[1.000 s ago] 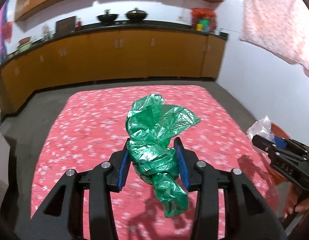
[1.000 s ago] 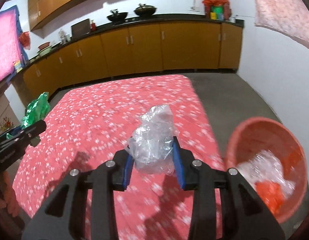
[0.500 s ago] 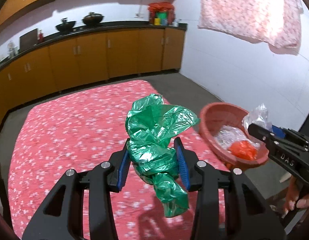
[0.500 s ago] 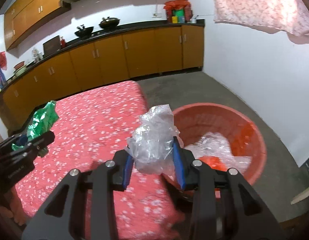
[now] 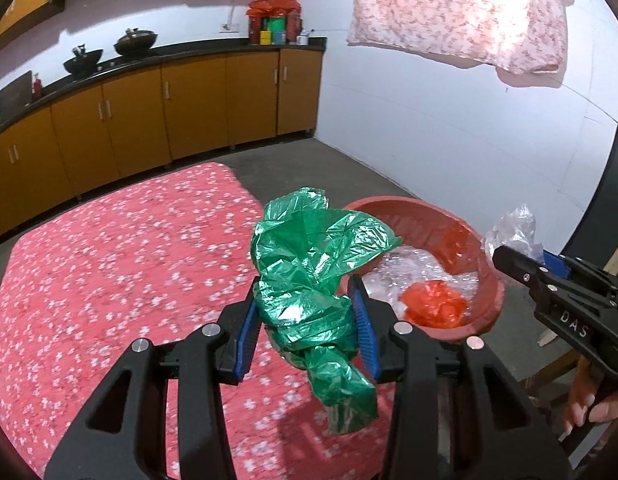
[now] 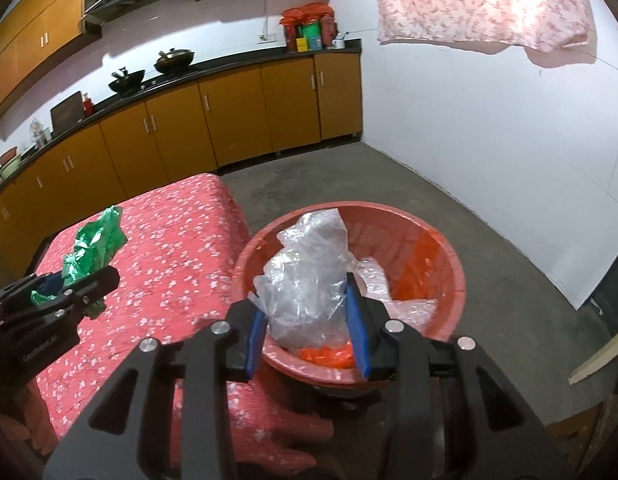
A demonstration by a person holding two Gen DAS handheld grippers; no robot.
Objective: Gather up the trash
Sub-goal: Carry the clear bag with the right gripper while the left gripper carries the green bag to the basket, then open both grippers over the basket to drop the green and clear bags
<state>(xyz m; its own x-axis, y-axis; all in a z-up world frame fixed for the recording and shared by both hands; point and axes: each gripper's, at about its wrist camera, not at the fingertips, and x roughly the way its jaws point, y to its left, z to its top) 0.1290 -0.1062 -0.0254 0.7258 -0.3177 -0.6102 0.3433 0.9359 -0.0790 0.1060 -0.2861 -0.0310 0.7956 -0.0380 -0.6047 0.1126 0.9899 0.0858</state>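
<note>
My left gripper (image 5: 307, 316) is shut on a crumpled green plastic bag (image 5: 313, 276), held over the right edge of the red flowered table (image 5: 121, 272). My right gripper (image 6: 307, 312) is shut on a clear crumpled plastic bag (image 6: 309, 276), held over the near rim of a red plastic basin (image 6: 437, 252). The basin (image 5: 465, 236) holds clear plastic (image 5: 409, 268) and an orange bag (image 5: 433, 304). The right gripper also shows at the right of the left wrist view (image 5: 521, 256), and the left gripper with its green bag at the left of the right wrist view (image 6: 89, 276).
The basin stands just off the table's right side, above grey concrete floor (image 6: 389, 176). Orange kitchen cabinets (image 5: 189, 108) with a black counter run along the back. A white wall (image 5: 449, 128) is on the right, with a pink cloth (image 5: 461, 12) hanging above.
Both grippers have swung right, from over the table toward the basin. The clear bag now hangs over the basin's rim; the green bag has come close to its left side.
</note>
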